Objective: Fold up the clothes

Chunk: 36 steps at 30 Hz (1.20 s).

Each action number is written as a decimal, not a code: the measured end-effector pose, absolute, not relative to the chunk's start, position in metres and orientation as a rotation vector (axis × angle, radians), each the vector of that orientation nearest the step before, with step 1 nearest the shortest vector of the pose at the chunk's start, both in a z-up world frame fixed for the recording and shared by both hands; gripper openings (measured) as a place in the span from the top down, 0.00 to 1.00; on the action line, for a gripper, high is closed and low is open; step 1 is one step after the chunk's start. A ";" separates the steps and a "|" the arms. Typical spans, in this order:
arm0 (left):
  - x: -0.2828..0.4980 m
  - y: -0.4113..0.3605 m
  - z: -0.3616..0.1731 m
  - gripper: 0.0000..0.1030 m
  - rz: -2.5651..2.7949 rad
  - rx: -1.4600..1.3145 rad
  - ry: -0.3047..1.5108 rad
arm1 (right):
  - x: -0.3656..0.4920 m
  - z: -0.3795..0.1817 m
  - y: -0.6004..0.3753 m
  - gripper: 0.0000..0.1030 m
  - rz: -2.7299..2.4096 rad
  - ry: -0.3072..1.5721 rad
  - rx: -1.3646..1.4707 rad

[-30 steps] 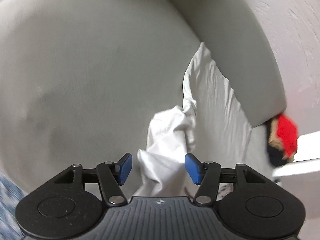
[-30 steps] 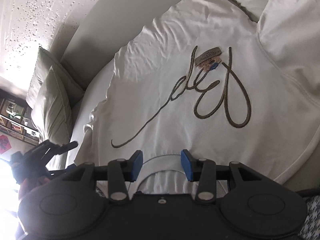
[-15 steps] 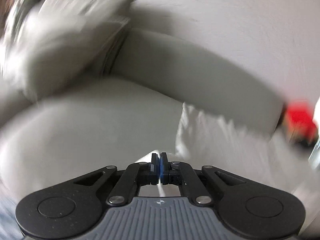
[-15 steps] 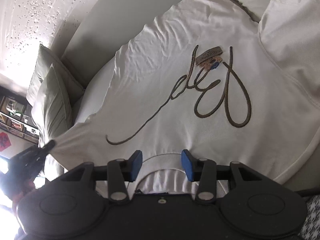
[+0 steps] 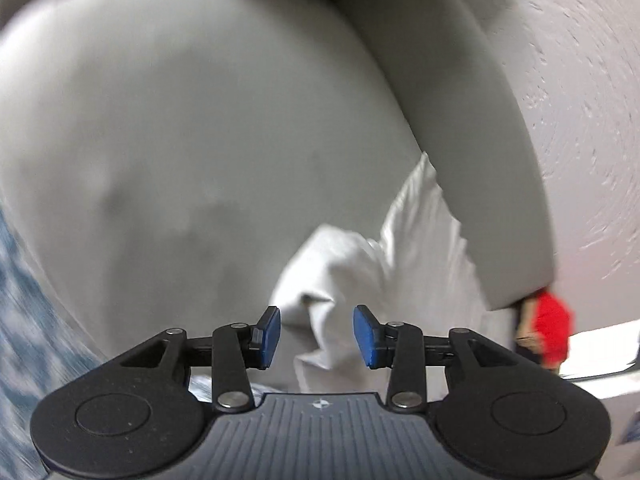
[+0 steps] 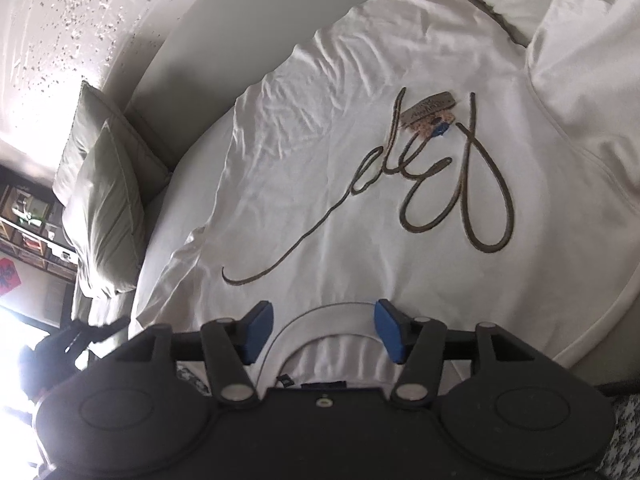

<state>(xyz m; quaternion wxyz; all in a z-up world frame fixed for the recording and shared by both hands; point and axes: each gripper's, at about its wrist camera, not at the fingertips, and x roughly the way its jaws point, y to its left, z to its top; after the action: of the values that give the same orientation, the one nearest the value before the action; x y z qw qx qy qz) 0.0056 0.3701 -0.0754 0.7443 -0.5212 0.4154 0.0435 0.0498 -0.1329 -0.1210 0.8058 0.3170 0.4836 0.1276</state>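
— What sort of room is this?

— A bedroom, it seems. A grey-white mattress [image 5: 192,128] fills most of the left wrist view, with a padded grey headboard [image 5: 472,128] curving along it.

— And the walls?

— A rough, textured white wall [image 6: 80,12], brightly lit from the lower left of the right wrist view, where glare washes everything out.

— Anything else?

— Two pale pillows [image 6: 108,196] propped against the headboard, and dark shelving [image 6: 28,224] behind them, its contents too small to tell.

Left tool [image 5: 316,336] and right tool [image 6: 322,330], jaws opening, both angled downward.
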 end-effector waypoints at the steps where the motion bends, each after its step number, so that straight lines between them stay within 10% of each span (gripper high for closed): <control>1: 0.008 0.369 -0.081 0.64 0.085 -1.183 0.922 | 0.050 -0.120 -0.132 0.46 0.274 1.035 0.668; 14: 0.014 0.384 -0.109 0.65 0.166 -1.501 0.801 | 0.050 -0.118 -0.126 0.43 0.278 1.034 0.624; 21: 0.037 0.385 -0.088 1.00 0.175 -1.234 0.813 | 0.049 -0.117 -0.126 0.43 0.282 1.033 0.619; 28: -0.009 0.330 -0.010 1.00 0.240 -0.611 0.536 | 0.049 -0.118 -0.127 0.43 0.282 1.035 0.633; 36: -0.005 0.342 -0.029 1.00 0.344 -0.475 0.786 | 0.050 -0.115 -0.125 0.39 0.293 1.044 0.621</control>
<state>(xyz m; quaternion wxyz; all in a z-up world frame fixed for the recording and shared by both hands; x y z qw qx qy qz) -0.0048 0.3416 -0.0286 0.8822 -0.2282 0.3773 0.1652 0.0496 -0.1252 -0.1147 0.8111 0.2906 0.4888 0.1369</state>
